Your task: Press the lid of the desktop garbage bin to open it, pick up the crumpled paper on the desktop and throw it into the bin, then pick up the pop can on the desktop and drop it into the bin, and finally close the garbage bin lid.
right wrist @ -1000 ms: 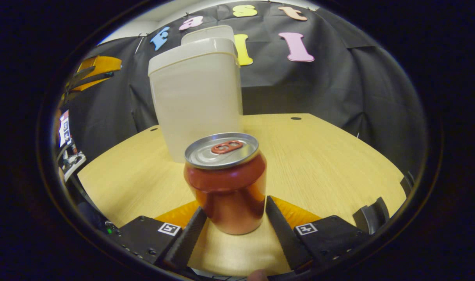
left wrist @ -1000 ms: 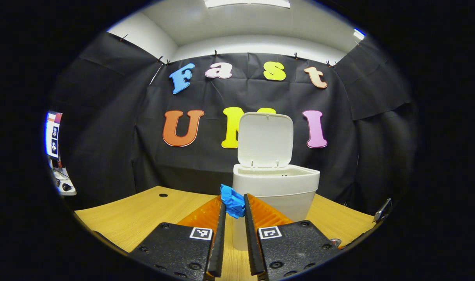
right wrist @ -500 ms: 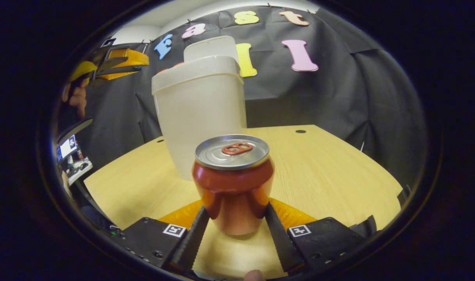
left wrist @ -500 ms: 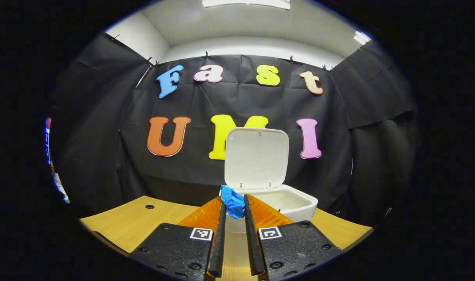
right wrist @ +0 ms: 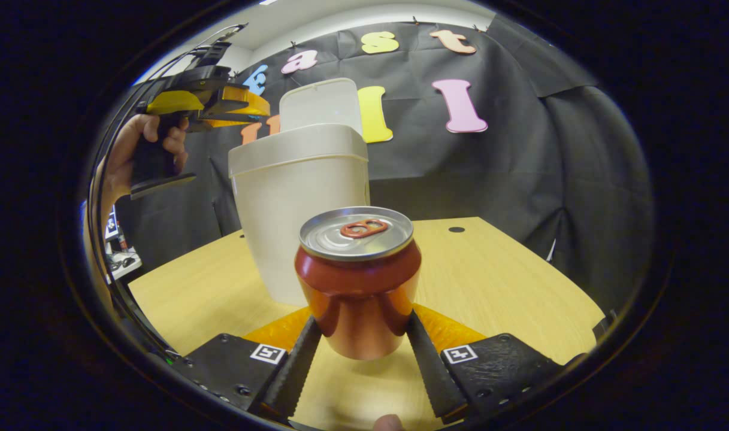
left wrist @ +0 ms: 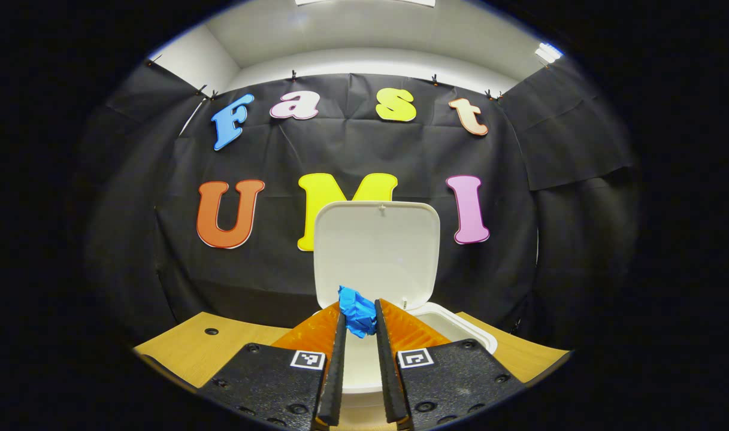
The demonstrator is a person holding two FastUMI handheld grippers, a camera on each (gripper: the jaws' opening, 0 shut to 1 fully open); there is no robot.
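Counter (right wrist: 490, 281): light wood, carrying the bin; a small dark hole near its far edge.

Bin (right wrist: 304, 203): pale plastic, standing upright on the counter behind the can. Lid (left wrist: 376, 251) raised, near upright at the back; the open mouth lies just below and ahead of the left gripper's tips in the left gripper view.

Left gripper (left wrist: 358, 314): raised level above the bin's near rim, pointing at the lid. Fingers drawn close, clamped on the paper at their tips. In the right gripper view it shows (right wrist: 244, 108) high to the left of the bin, tips reaching toward the lid, gripped by a hand (right wrist: 142, 149) wrapped round its handle.

Right gripper (right wrist: 358, 335): low over the counter, tilted a little downward. Fingers set wide, one pressed on each side of the can.

Can (right wrist: 357, 278): red, upright, silver top with red tab, held between the right fingers in front of the bin; whether its base touches the counter, cannot tell.

Paper (left wrist: 357, 310): blue, crumpled, pinched between the left fingers, over the bin's mouth.
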